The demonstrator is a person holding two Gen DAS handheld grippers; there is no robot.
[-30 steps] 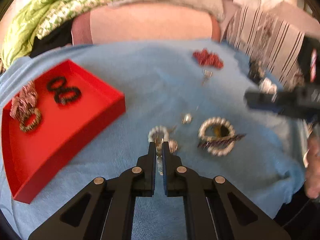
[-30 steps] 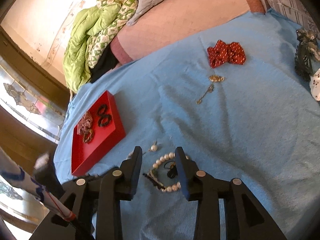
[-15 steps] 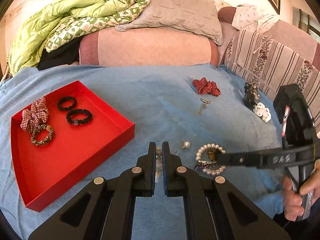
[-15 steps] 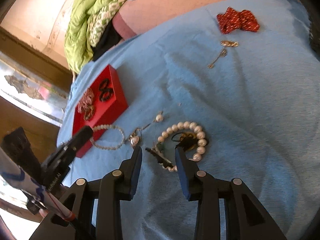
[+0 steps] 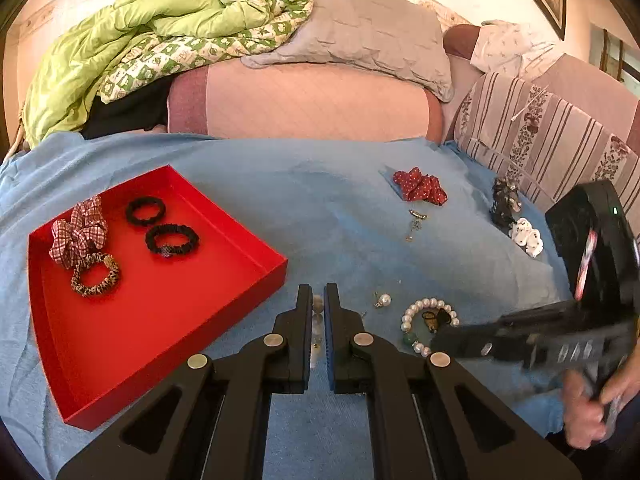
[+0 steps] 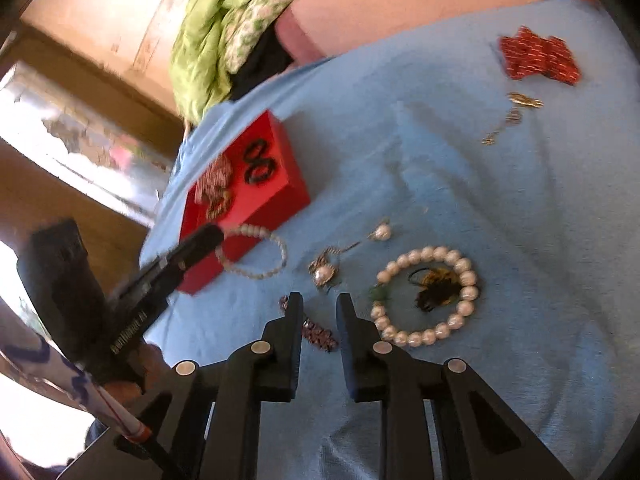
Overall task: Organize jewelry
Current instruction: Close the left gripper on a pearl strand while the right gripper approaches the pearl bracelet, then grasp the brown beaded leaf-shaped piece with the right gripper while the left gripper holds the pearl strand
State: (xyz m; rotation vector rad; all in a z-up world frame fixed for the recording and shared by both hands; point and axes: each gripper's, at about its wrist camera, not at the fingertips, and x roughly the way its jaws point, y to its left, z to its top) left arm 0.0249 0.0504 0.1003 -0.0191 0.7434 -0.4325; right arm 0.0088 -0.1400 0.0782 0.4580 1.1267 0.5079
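My left gripper (image 5: pixel 318 300) is shut on a thin pearl bracelet (image 6: pixel 256 254), which hangs from it above the blue cloth beside the red tray (image 5: pixel 160 320). The tray (image 6: pixel 276 196) holds black, plaid and leopard hair ties. My right gripper (image 6: pixel 318 304) is open low over the cloth, its jaws on either side of a dark beaded piece (image 6: pixel 318 332). A large pearl bracelet (image 6: pixel 428 296) with a dark tassel lies just right of it; this bracelet also shows in the left wrist view (image 5: pixel 428 322). Pearl earrings (image 6: pixel 328 272) lie in front.
A red polka-dot bow (image 5: pixel 420 186), a gold brooch (image 5: pixel 416 222), a dark clip (image 5: pixel 505 200) and a white clip (image 5: pixel 527 238) lie on the blue cloth at the far right. Sofa cushions and a green quilt (image 5: pixel 160 40) stand behind.
My left gripper has lifted the thin pearl bracelet off the cloth and moved toward the red tray. My right gripper has come lower and closer over the dark beaded piece.
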